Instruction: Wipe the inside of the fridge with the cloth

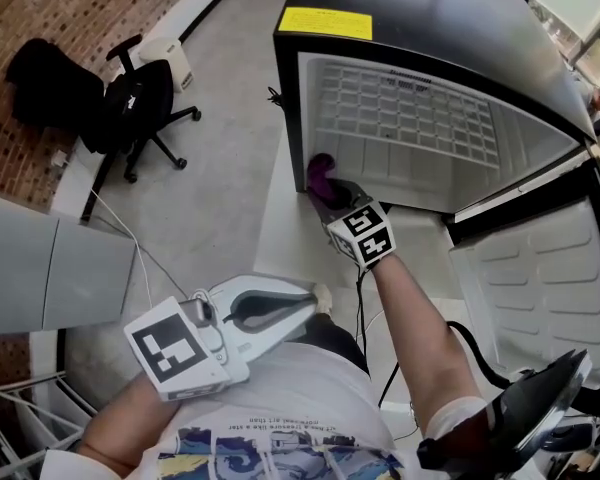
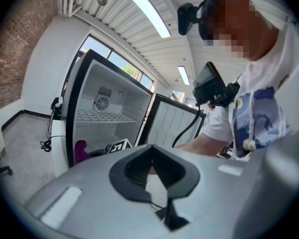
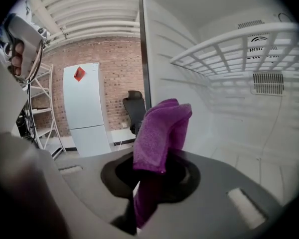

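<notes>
Firstly, cloth [image 3: 162, 133]: purple, pinched by its lower part in the right gripper [image 3: 152, 176]; it rises out of the jaws and folds over at the top.
Long axis of the cloth: in line with the jaws, with the free folded end pointing ahead into the fridge [image 1: 420, 168].
Place of the cloth: low inside the open fridge, just past its front edge, beside the side wall at the head view's left and below the wire shelf [image 1: 410, 108].
State of the right gripper: jaws closed on the cloth; its marker cube [image 1: 365, 233] faces up and the forearm behind it stretches toward the fridge.
State of the left gripper [image 2: 153, 176]: outside the fridge, close to the person's body; jaws drawn together with nothing held, and only a thin sliver of light shows between them.
Position of the door [image 1: 540, 278]: swung wide open, at the head view's right.
Hard to tell: whether the cloth touches the side wall, as its folded end covers that spot in both views.
Hidden: the cloth's lower end sinks into the dark gap between the jaws.
Cut off: the door's outer edge runs out of the head view.
Around: an office chair [image 1: 145, 108] stands by the brick wall [image 1: 70, 8], well apart from the fridge.
</notes>
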The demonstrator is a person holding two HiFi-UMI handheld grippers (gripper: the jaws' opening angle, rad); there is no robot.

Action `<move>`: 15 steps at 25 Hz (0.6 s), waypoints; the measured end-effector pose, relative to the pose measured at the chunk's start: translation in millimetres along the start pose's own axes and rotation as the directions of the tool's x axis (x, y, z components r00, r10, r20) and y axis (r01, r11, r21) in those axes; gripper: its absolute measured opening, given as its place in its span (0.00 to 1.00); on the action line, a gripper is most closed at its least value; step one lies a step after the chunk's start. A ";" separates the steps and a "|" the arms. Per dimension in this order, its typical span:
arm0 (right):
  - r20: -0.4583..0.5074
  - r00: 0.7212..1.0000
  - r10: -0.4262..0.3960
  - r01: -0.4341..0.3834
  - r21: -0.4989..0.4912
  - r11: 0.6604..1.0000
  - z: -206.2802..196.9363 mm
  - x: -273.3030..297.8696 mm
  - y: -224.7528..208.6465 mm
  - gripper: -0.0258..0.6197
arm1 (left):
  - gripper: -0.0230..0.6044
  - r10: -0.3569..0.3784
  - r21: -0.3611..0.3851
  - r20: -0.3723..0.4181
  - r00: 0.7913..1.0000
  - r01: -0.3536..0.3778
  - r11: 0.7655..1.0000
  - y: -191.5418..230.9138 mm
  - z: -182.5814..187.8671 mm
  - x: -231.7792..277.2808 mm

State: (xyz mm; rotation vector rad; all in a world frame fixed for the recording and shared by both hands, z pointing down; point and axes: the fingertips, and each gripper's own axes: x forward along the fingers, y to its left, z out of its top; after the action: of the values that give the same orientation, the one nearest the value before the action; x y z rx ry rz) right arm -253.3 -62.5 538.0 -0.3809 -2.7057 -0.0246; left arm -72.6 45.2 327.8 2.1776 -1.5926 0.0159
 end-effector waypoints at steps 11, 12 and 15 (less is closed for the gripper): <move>0.064 0.986 -0.152 0.143 0.125 0.982 -14.2 -57.9 -16.9 0.12 | 0.05 -0.064 0.008 -0.010 0.998 0.064 0.998 -16.9 -13.4 -2.8; 0.069 0.979 -0.193 0.182 0.139 0.973 -13.9 -67.4 -28.0 0.12 | 0.05 -0.072 0.008 -0.011 0.997 0.072 0.997 -17.0 -12.4 -1.6; 0.066 0.949 -0.309 0.295 0.165 0.941 -14.2 -94.8 -65.8 0.12 | 0.05 -0.092 0.013 -0.009 0.996 0.092 0.996 -15.5 -6.1 4.5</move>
State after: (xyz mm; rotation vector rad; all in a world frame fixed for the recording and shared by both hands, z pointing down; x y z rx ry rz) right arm -181.9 -151.6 516.0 0.0839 -2.8067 0.1168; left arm -55.5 47.0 329.2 2.2562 -1.4896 0.0082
